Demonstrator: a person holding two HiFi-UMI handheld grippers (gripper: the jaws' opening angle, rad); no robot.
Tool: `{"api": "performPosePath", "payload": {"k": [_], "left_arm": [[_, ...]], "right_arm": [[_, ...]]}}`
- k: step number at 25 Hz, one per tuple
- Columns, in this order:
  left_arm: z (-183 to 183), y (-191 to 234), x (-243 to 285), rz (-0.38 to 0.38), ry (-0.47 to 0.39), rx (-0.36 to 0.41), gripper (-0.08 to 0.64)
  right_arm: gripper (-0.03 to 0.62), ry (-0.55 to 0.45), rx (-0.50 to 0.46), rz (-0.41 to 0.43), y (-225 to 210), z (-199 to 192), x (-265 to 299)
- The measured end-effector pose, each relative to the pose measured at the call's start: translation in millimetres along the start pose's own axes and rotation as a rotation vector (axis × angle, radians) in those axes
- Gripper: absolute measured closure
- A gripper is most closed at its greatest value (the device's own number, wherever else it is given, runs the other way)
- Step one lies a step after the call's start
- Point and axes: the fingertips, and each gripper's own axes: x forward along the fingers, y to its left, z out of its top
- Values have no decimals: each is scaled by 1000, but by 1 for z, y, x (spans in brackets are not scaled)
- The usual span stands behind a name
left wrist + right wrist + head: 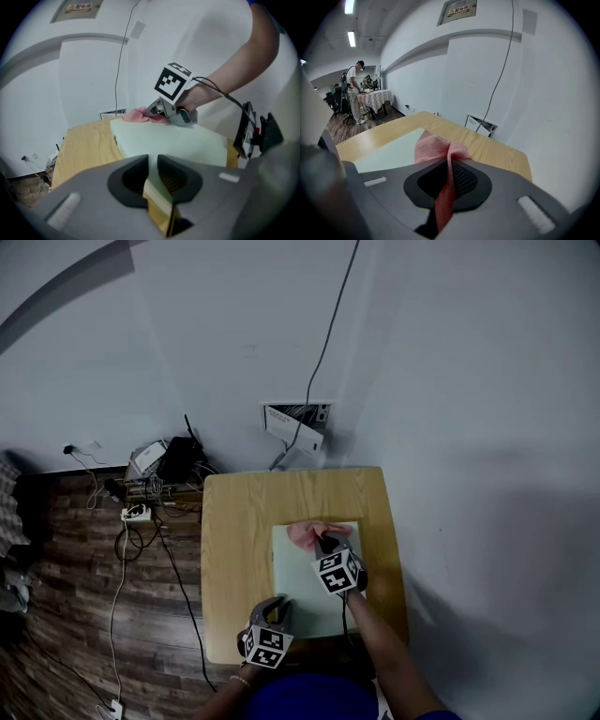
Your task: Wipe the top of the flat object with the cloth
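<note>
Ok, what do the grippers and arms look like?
Left gripper and right gripper: grey bodies with dark recesses, each topped by a white cube with black square markers. A thin black cable trails from the right one. Bare forearms, blue top.

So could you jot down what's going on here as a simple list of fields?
Surface: wooden table
Flat object: pale green board, lying flat on the table
Cloth: pink cloth, bunched at the board's far edge
Right gripper: shut on the pink cloth, over the board's far end
Left gripper: clamped on the board's near left corner
Wiping: cloth is at the far edge, and most of the board lies uncovered
</note>
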Motion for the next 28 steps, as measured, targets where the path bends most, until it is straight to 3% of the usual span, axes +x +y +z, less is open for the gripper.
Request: {"api": "performPosePath", "payload": {"k": [15,28], "left_arm": [[1,-1,1,7,-1,5,497],[1,-1,0,13,1,8,497]], "right_arm": [[577,43,79,-123,-65,-43,-23],[578,27,90,-144,-69,-46,-27]]}}
